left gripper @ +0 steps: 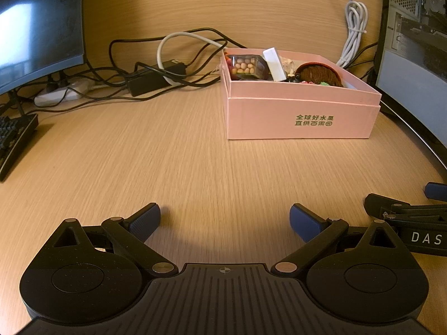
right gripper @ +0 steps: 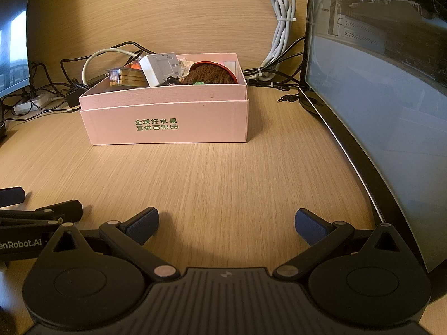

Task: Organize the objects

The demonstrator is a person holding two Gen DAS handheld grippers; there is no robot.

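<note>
Both grippers rest wide open and empty on the desk (right gripper: 223, 173). The pink box (right gripper: 167, 120) sits ahead, nearer the right gripper (right gripper: 226, 224) than the left gripper (left gripper: 225, 219).

My left gripper (left gripper: 225, 222) and right gripper (right gripper: 226, 226) sit low, side by side, both level and pointing forward, jaws spread wide, blue pads (left gripper: 145, 220) holding nothing.

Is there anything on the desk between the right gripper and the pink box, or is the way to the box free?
Nothing visible stands in the way. Between the open right gripper and the pink box lies only bare desk. The left gripper is off to the side, and the cables lie behind the box.
</note>
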